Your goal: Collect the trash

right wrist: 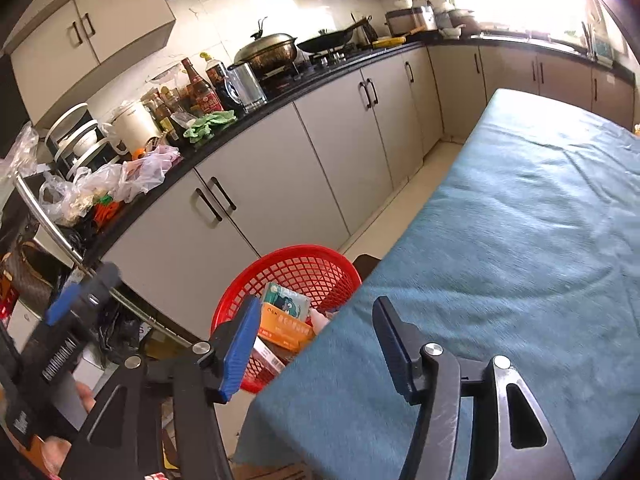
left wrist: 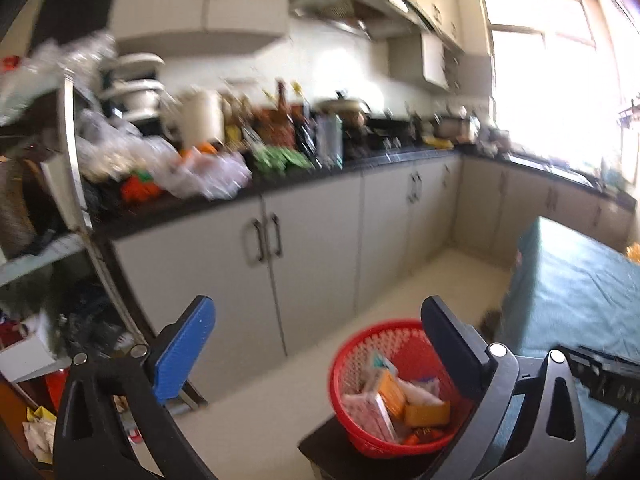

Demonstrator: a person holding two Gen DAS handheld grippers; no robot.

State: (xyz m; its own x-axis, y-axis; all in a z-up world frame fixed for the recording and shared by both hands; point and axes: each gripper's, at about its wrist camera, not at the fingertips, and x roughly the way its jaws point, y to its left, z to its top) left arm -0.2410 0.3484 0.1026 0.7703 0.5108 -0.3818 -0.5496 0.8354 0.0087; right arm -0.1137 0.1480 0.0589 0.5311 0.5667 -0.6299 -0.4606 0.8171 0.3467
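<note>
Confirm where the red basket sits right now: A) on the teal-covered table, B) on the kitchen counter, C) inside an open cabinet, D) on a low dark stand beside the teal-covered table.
D: the red basket, holding cartons, rests on a low dark stand next to the teal-covered table.

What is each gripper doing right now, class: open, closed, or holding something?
Left gripper: open wide, nothing between its fingers.
Right gripper: open, nothing held.

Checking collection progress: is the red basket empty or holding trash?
Holding trash: the red basket contains an orange box and other packets, well below its rim.
</note>
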